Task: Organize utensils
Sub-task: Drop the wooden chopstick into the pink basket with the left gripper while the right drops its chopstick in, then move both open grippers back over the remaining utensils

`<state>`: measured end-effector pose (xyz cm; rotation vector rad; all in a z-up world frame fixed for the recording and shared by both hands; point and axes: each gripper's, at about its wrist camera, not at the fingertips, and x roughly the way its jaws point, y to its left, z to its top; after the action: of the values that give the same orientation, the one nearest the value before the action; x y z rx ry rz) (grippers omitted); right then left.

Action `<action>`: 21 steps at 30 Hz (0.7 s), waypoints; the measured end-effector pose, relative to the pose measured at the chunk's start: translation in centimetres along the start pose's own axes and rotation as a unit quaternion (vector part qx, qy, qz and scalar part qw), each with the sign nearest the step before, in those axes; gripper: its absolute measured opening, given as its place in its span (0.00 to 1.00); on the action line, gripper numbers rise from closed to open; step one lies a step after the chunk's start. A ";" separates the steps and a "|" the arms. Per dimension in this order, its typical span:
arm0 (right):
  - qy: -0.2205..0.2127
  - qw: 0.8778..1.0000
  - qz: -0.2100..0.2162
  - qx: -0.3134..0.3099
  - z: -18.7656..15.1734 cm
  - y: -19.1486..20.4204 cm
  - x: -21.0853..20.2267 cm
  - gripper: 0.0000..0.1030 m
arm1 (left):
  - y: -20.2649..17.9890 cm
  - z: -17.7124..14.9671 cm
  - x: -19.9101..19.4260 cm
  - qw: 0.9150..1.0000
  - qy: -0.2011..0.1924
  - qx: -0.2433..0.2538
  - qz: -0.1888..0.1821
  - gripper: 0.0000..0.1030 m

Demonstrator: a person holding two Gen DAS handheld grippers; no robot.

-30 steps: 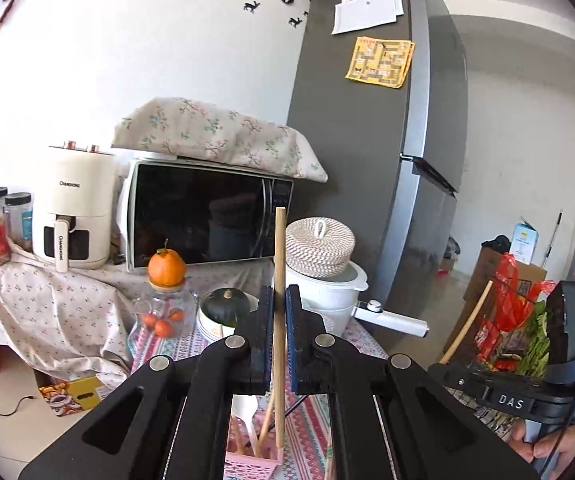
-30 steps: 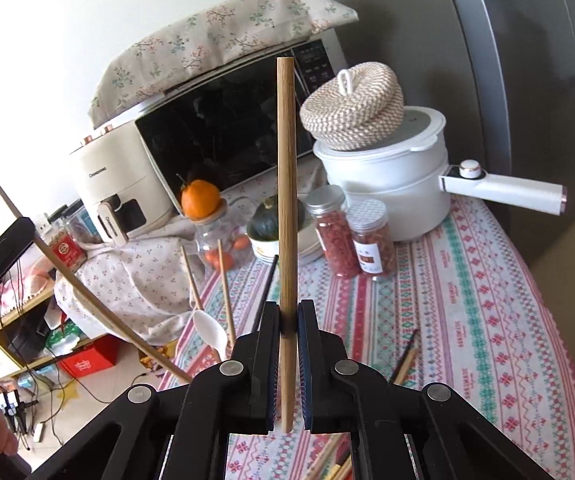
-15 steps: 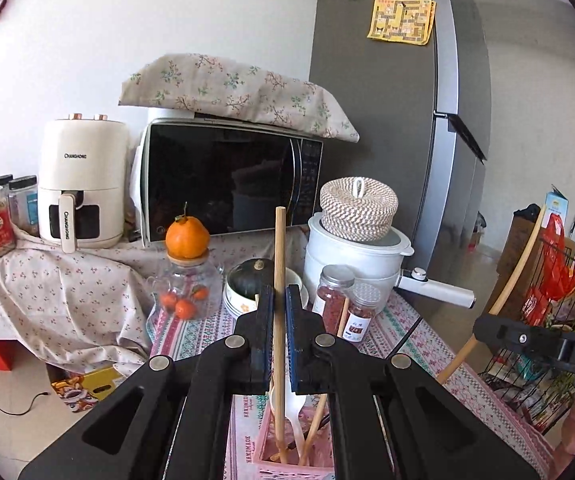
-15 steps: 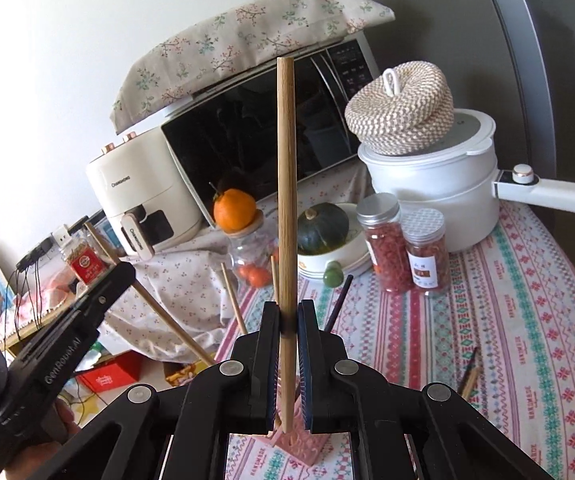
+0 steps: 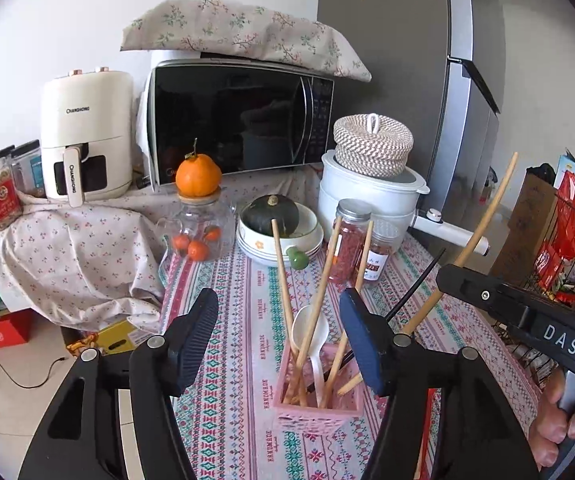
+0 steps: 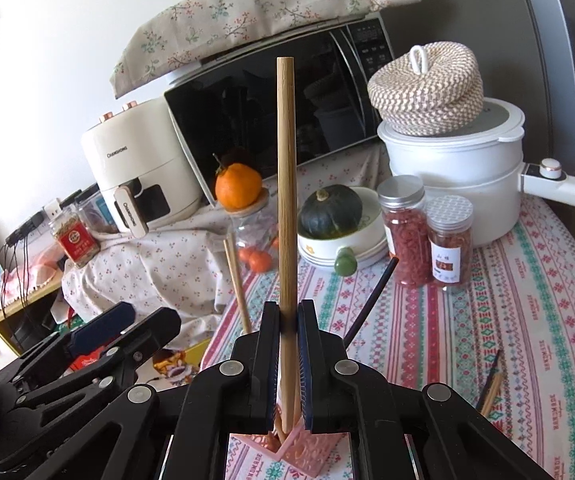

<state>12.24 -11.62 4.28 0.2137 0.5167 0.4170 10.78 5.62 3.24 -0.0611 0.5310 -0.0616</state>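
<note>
Chopstick (image 6: 286,184) is light, stiff, smooth bamboo, pinched low between your right gripper's (image 6: 288,364) jaws above the pink holder (image 6: 307,450); your left gripper's (image 5: 277,340) jaws have just spread, empty.

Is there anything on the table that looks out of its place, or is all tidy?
Yes. Two loose chopsticks lie flat on the tablecloth, apart from the pink holder where the other utensils stand. An orange also sits oddly on the glass jar.

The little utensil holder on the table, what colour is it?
The utensil holder is pink with a lacy cut-out pattern, clearest in the left wrist view.
</note>
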 end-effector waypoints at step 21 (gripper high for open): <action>0.004 1.000 -0.006 0.012 -0.9 -2.2 -3.2 0.79 | 0.9 -6.0 2.8 0.982 0.179 -0.021 -0.050 0.85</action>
<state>9.93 -14.89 4.24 0.2319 0.5312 0.4011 10.22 6.01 -3.38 -0.1183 0.8898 -0.1620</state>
